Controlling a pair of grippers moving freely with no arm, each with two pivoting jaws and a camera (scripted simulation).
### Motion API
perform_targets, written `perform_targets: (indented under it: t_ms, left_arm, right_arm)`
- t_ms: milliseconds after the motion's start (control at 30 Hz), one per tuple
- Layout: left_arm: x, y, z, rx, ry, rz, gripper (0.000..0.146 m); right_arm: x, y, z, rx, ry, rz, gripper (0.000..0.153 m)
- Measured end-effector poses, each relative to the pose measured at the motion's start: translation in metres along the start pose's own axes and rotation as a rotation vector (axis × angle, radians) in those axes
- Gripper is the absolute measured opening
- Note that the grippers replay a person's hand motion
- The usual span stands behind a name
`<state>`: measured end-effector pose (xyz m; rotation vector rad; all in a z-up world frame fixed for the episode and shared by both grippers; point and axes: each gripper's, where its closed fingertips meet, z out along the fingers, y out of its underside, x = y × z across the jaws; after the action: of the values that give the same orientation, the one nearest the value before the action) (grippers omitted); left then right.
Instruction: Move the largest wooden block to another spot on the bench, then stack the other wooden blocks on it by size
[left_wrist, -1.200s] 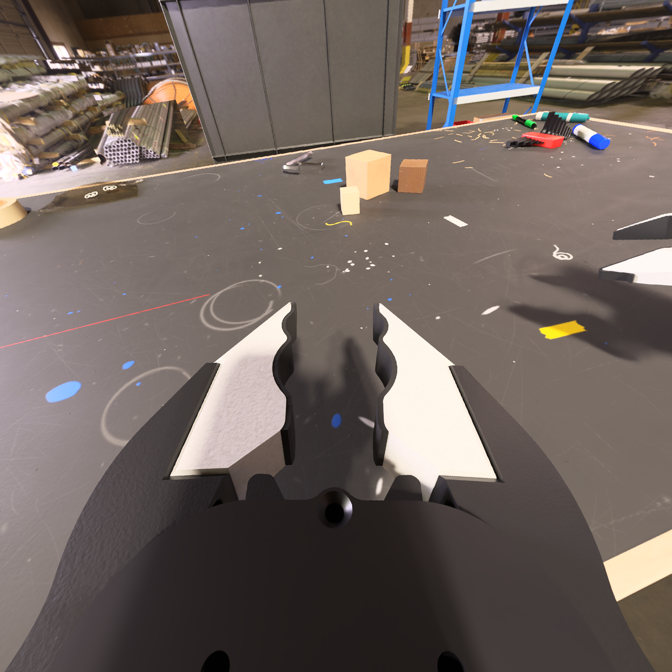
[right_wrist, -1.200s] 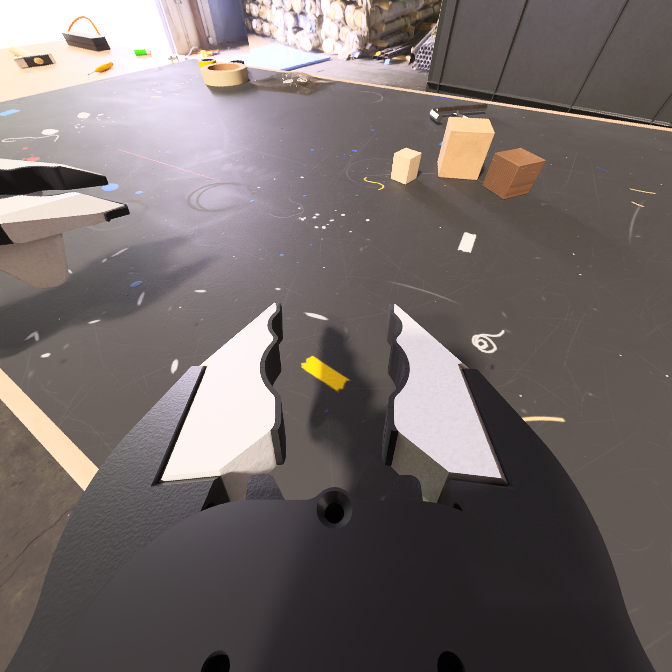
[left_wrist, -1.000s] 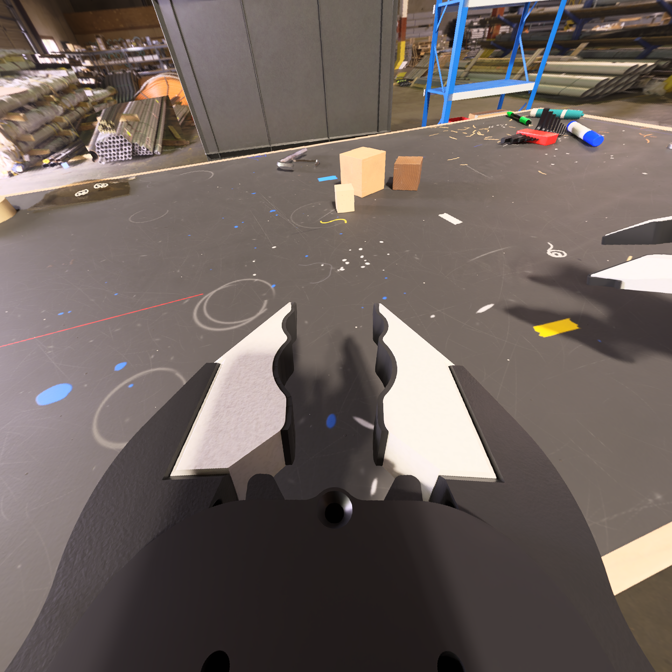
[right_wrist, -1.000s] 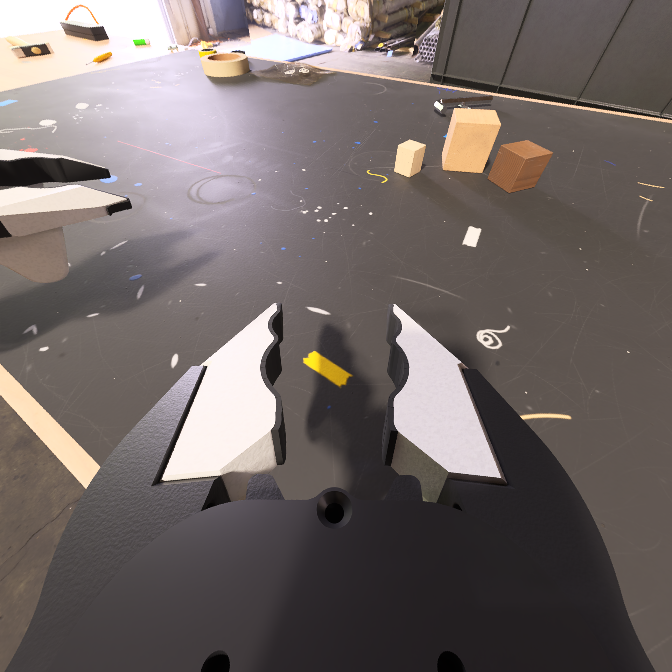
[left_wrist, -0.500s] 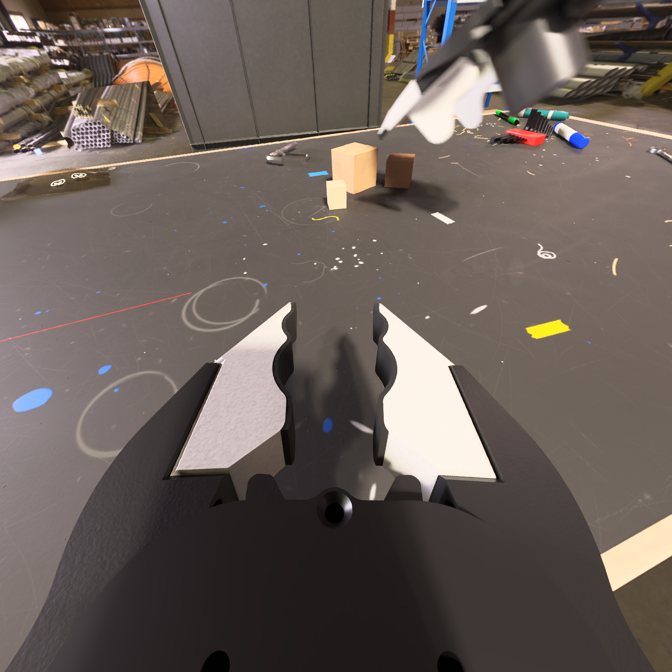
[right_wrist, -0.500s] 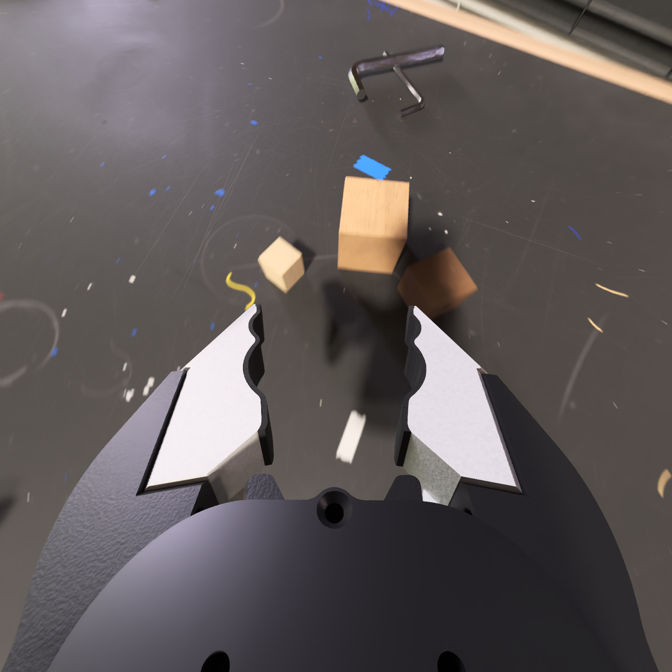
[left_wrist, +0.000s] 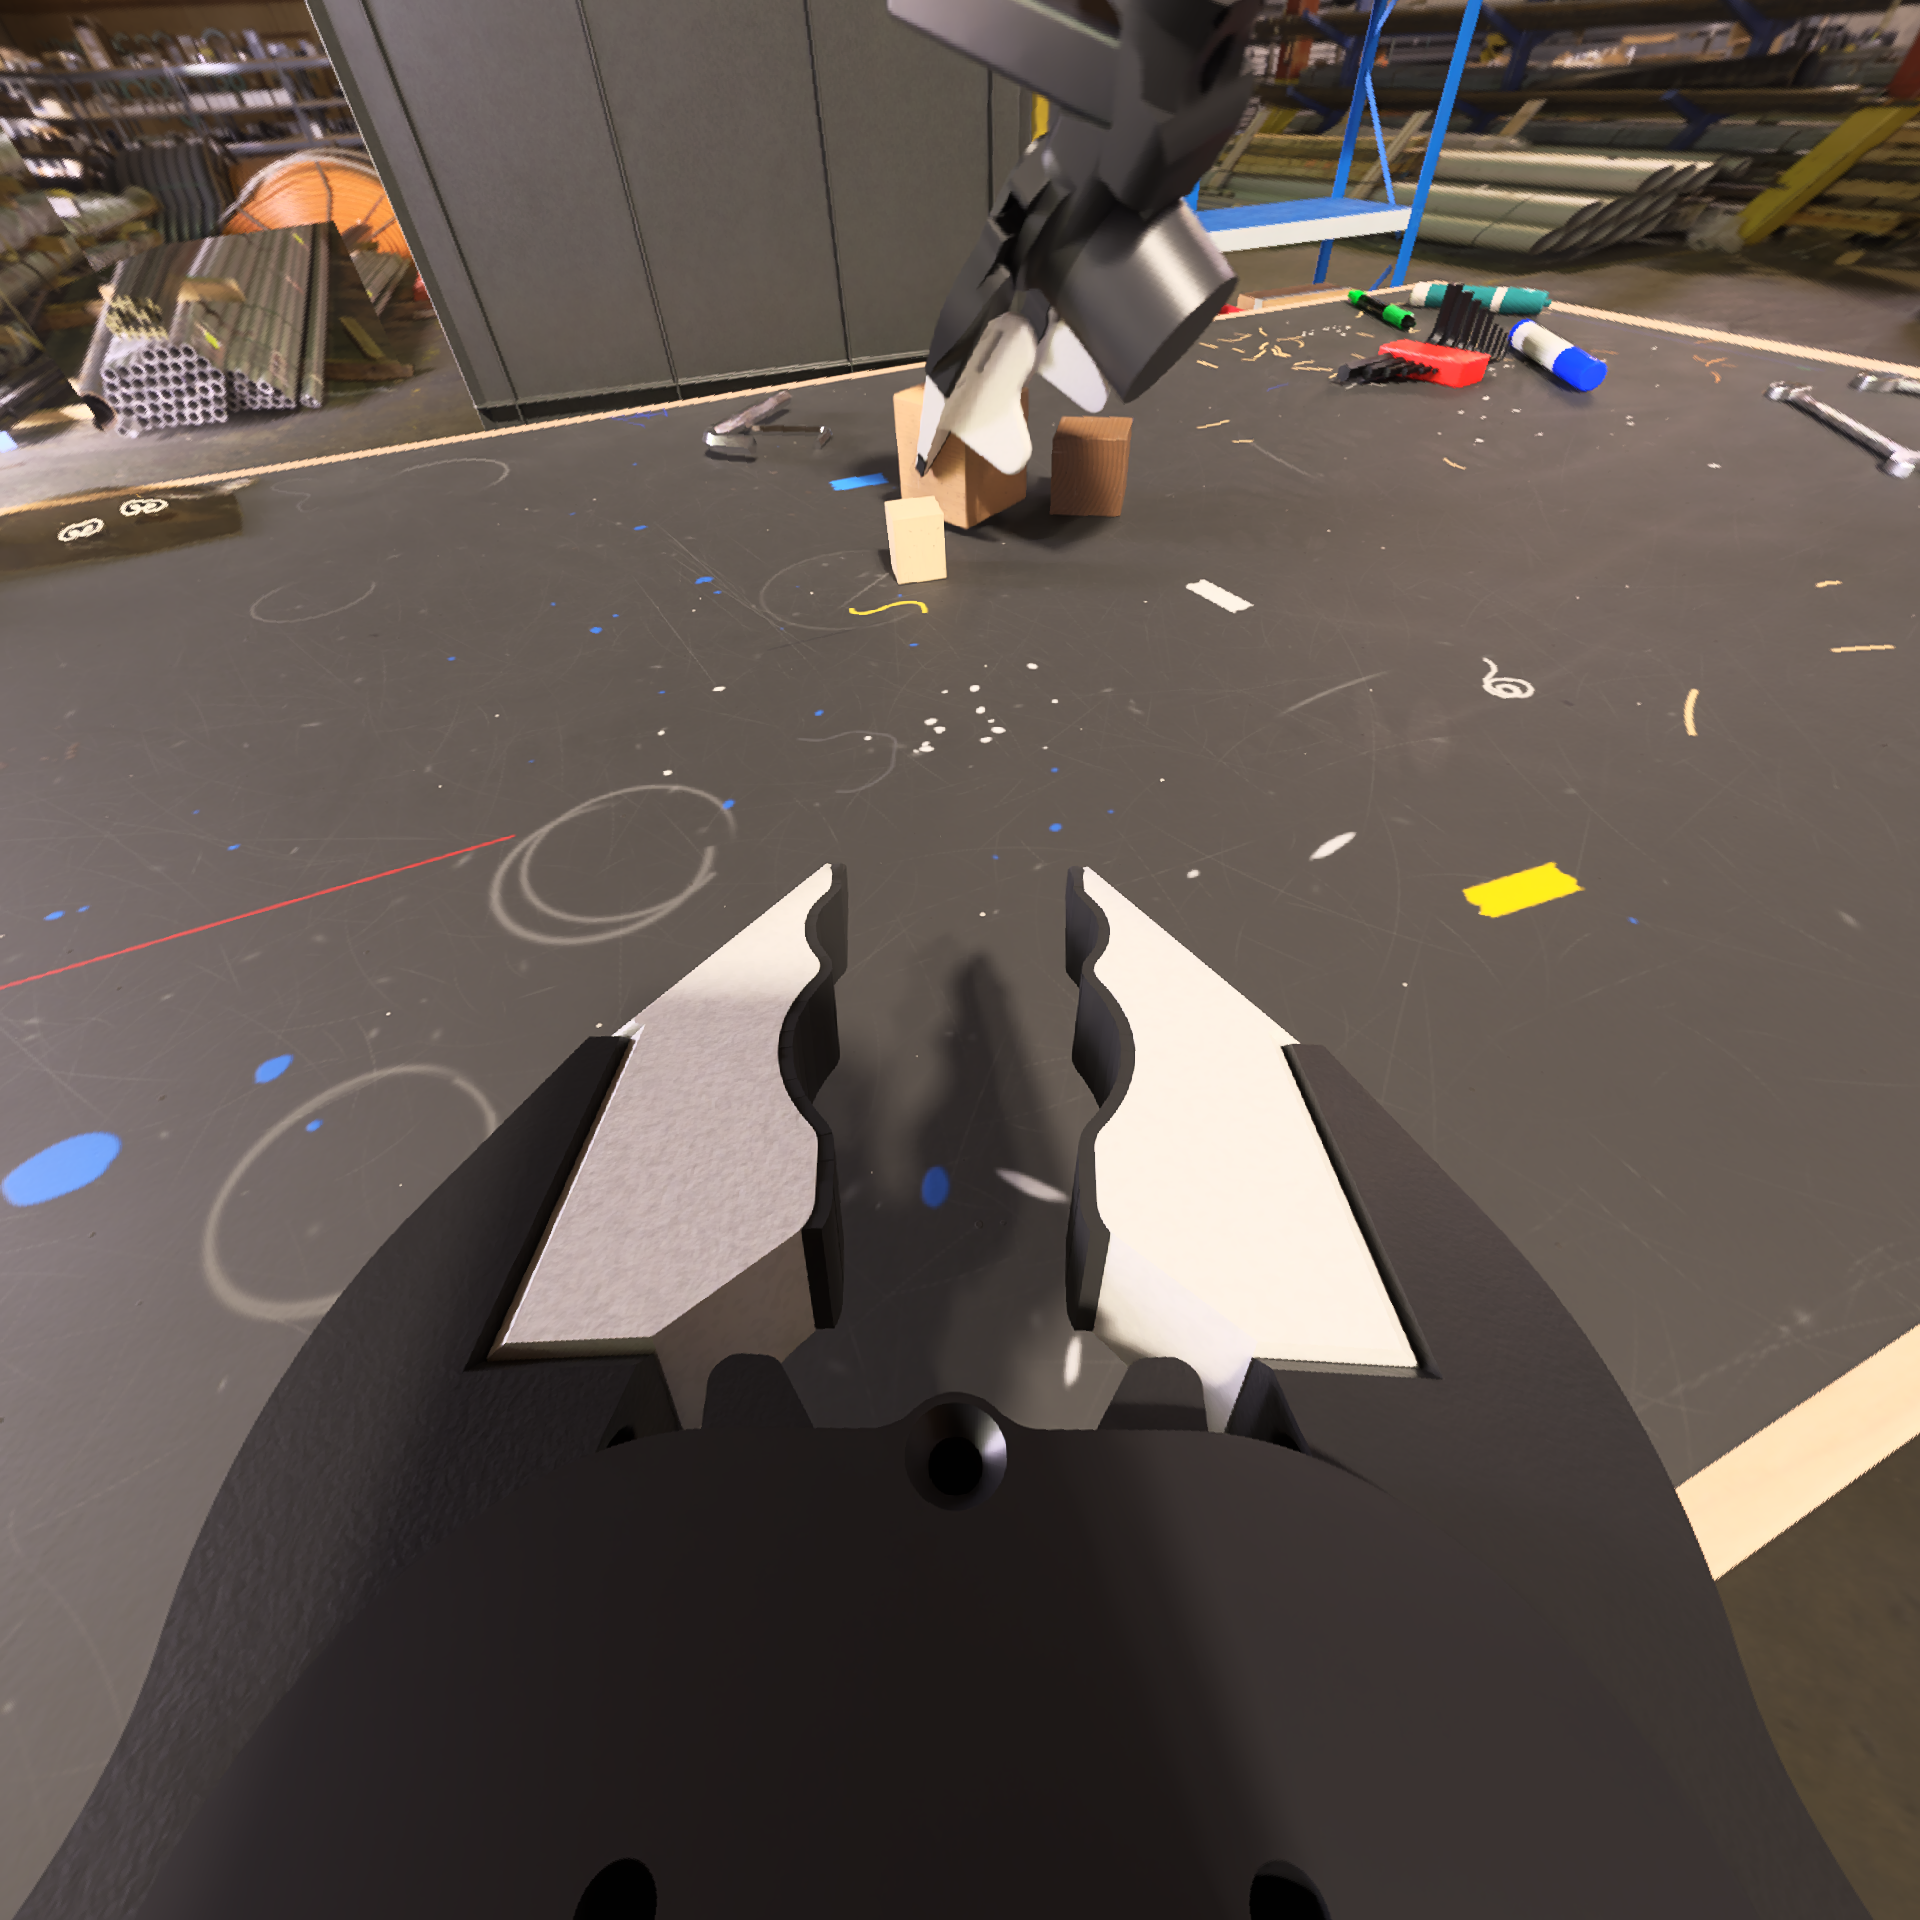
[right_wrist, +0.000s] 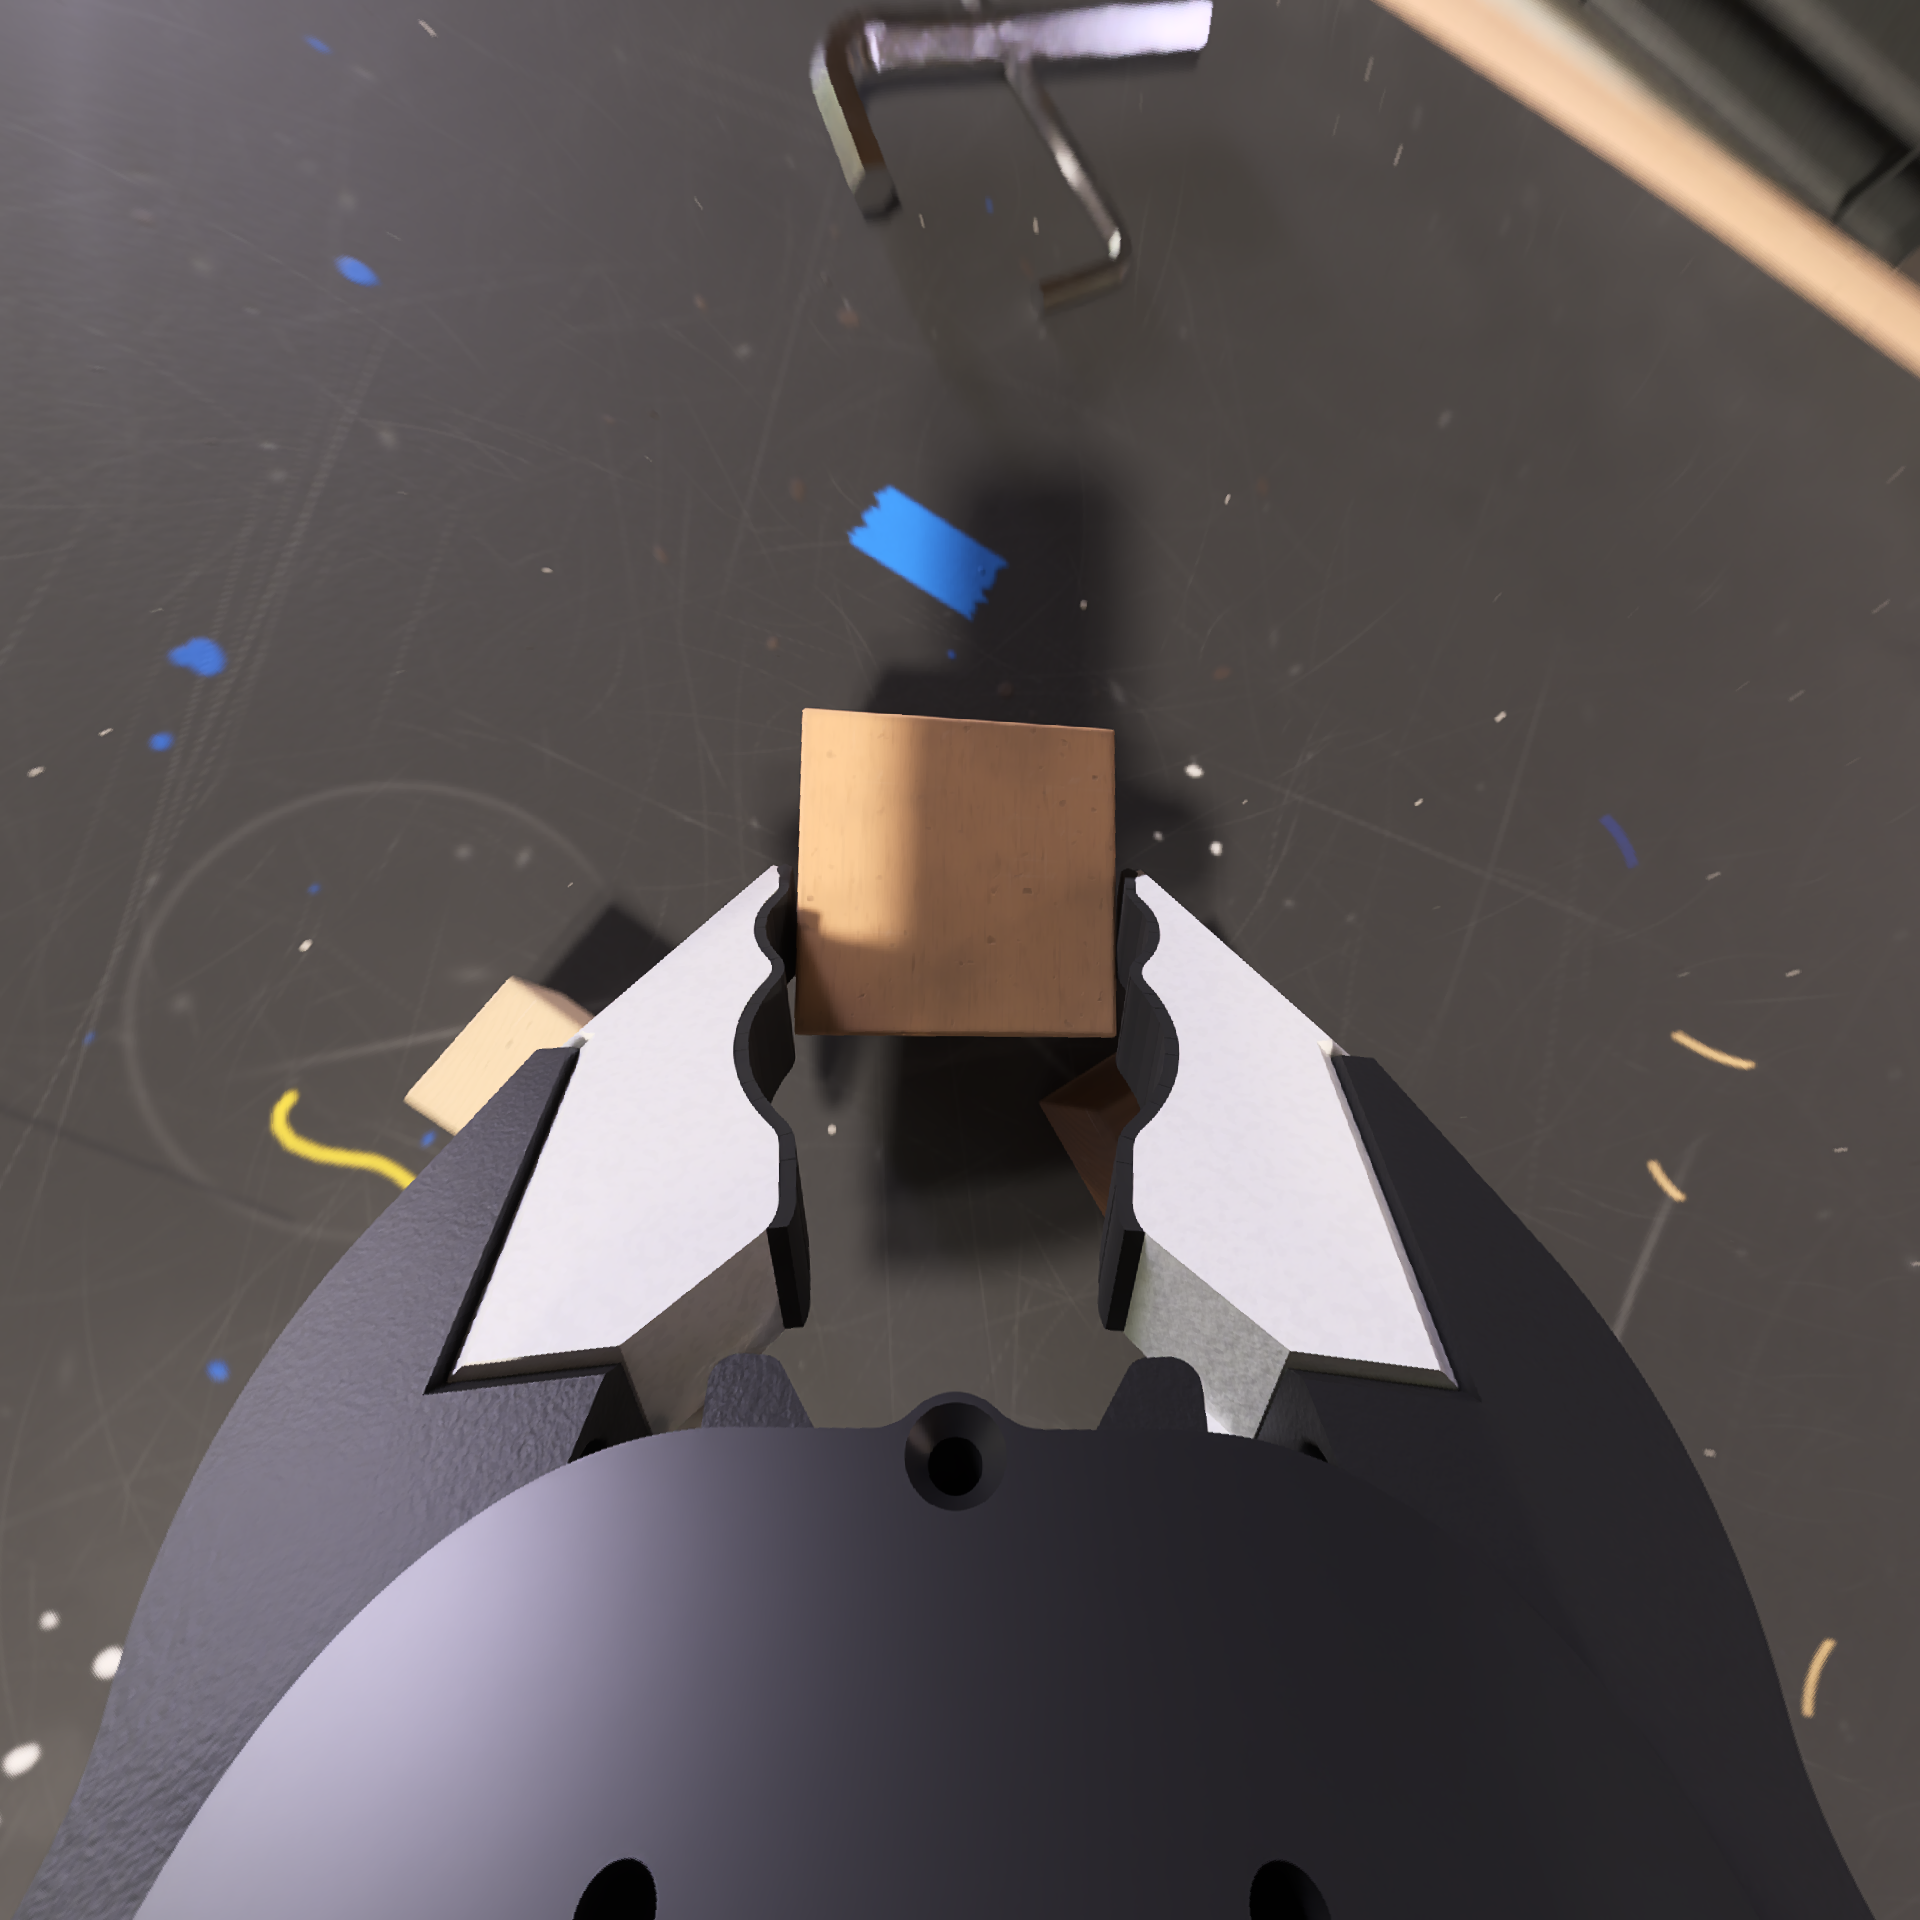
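Right tongs (right_wrist: 954, 883) straddle the largest block (right_wrist: 956, 873) – touching, grip uncertain – left tongs (left_wrist: 956, 883) spread, empty, above the worktop (left_wrist: 1351, 1039)

The largest wooden block (right_wrist: 956, 873) is bracketed by the right gripper (right_wrist: 956, 883) — one finger at each side face. The smallest block (left_wrist: 915, 538) is set just in front and left of it on the bench (left_wrist: 1351, 1039); the mid-sized block (left_wrist: 1089, 464) is placed just to its right. Hex keys (right_wrist: 997, 125) are located behind the group, near the bench's far edge. The left gripper (left_wrist: 956, 883) is held well apart — over bare bench.
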<state>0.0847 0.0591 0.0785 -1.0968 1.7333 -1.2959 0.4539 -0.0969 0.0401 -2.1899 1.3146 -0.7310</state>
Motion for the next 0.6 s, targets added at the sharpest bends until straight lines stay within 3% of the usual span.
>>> perform_targets:
  t_ms: [67,167,267,333,433,600]
  left_arm:
    - [-0.002,-0.001,-0.001,0.000,0.002,-0.015,0.042]
    - [-0.003,-0.003,-0.002,0.000,0.011,-0.044,0.042]
    - [-0.005,-0.003,-0.001,-0.005,0.009,-0.053,0.042]
    - [-0.004,-0.001,0.001,-0.014,0.017,-0.065,0.041]
    - [-0.001,0.003,0.003,-0.032,0.032,-0.076,0.041]
    - [0.003,0.005,0.005,-0.047,0.040,-0.058,0.041]
  right_arm:
    - [-0.004,-0.005,-0.020,0.073,-0.003,-0.046,0.062]
    - [-0.030,-0.014,-0.074,0.217,-0.112,-0.146,0.062]
    - [-0.077,-0.014,-0.141,0.383,-0.286,-0.391,0.062]
    - [-0.109,0.002,-0.170,0.410,-0.414,-0.562,0.062]
    - [-0.139,0.043,-0.174,0.295,-0.561,-0.725,0.062]
    - [-0.161,0.103,-0.148,0.131,-0.718,-0.841,0.062]
